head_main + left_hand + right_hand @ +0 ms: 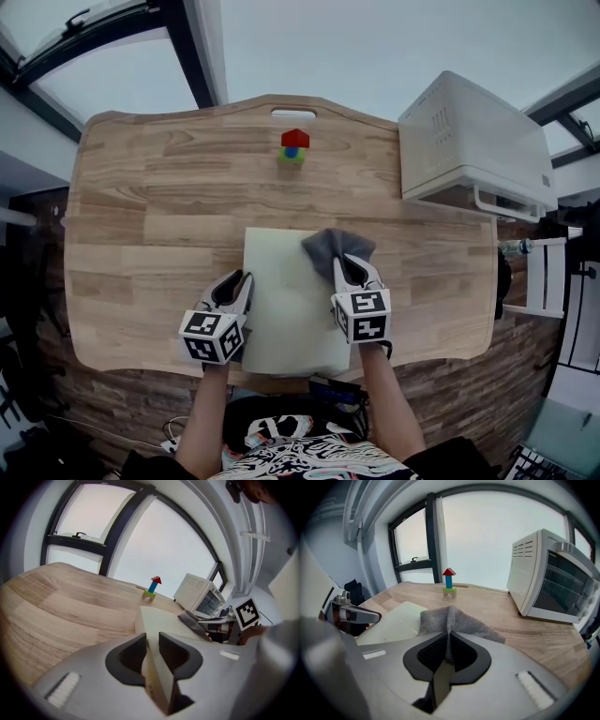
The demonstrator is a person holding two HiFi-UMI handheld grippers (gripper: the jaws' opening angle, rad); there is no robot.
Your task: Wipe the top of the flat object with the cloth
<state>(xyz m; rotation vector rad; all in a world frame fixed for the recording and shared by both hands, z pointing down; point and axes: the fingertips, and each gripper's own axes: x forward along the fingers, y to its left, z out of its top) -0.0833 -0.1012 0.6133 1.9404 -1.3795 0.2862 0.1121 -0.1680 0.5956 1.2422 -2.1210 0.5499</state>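
Holds a fold of the grey cloth (454, 620) clenched in the right gripper (449, 643), with the rest bunched on the far right corner of the pale board (286, 319). Clamps the board's left edge in the left gripper (152, 638), pads pressed on both sides of it, to steady it on the wooden table (141, 187). Lies mid-table and close to the near edge. Cannot tell whether lifted off the wood at the clamped side.

Likely just starting the wipe, with most of the top not yet under the cloth.

Could lose the cloth: pinched only by a narrow ridge, so liable to pull free under heavy drag against the surface. Could scrape the board with the hard jaw tips through pressing too low or too steeply. Could miss much of the top by sweeping with a crumpled wad instead of a flattened one. Could shove or pivot the board toward the table's near edge through a hard stroke against a weak left clamp, and tip it off. Could knock the two grippers together by sweeping too far left. Less likely to strike the toy block tower (293, 148) or the white oven (473, 141), both well apart from the board, except by overshooting the far or right edge.
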